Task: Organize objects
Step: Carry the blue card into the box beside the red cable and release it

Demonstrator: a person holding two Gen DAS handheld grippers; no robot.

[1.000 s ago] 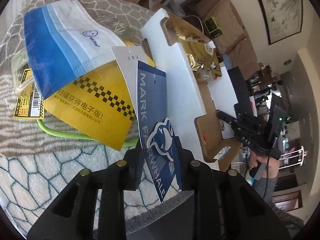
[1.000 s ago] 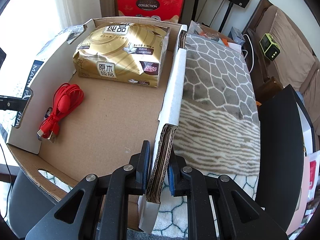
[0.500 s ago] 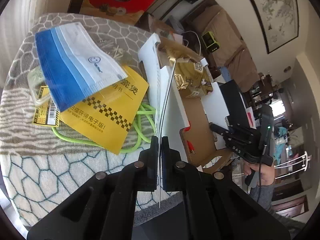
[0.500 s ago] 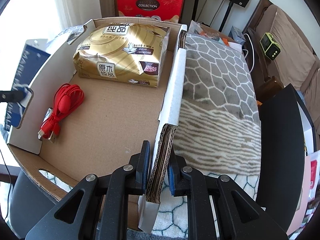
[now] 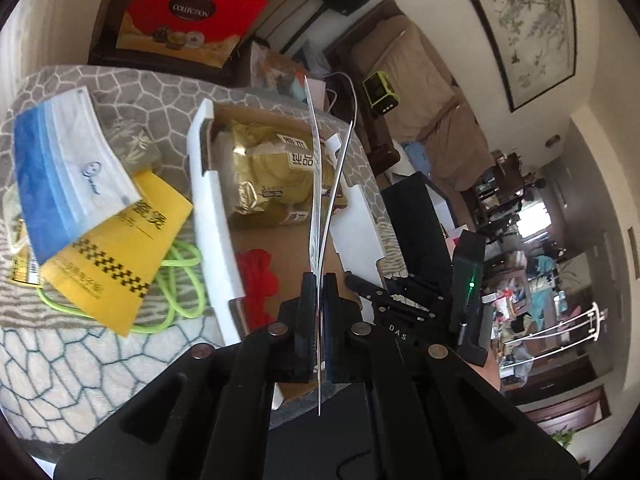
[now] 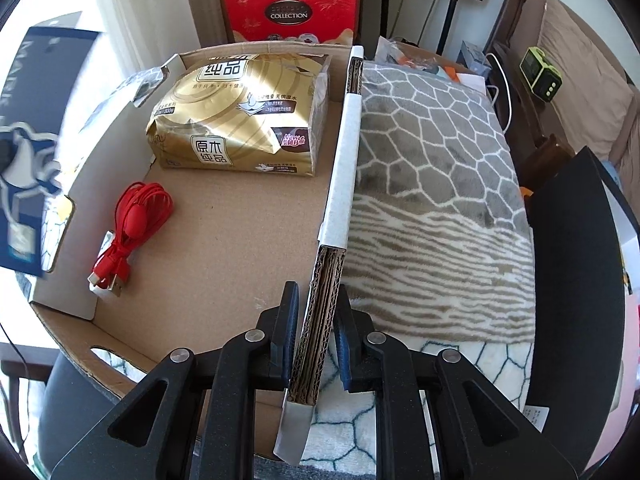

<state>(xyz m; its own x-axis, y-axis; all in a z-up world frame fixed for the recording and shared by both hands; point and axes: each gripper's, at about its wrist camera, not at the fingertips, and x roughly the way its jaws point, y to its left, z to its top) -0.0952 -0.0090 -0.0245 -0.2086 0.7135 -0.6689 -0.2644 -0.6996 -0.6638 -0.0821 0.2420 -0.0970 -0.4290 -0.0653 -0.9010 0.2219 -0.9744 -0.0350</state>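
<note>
My left gripper [image 5: 319,312] is shut on a flat blue card packet [image 5: 317,200], seen edge-on above the open cardboard box [image 5: 212,200]. The packet also shows at the left edge of the right wrist view [image 6: 28,152], above the box's left wall. My right gripper [image 6: 316,328] is shut on the box's right wall [image 6: 344,168]. Inside the box lie a gold tissue pack [image 6: 240,112] and a red coiled cable [image 6: 132,224].
Left of the box on the patterned blanket [image 5: 80,368] lie a blue-and-white mask pack [image 5: 60,168], a yellow envelope [image 5: 116,256] and a green cord [image 5: 180,300]. A red gift box [image 6: 288,8] stands behind. A black panel [image 6: 576,280] stands at the right.
My left gripper has lifted the blue packet off the blanket and carried it right, over the box. The right gripper has kept its hold on the box wall.
</note>
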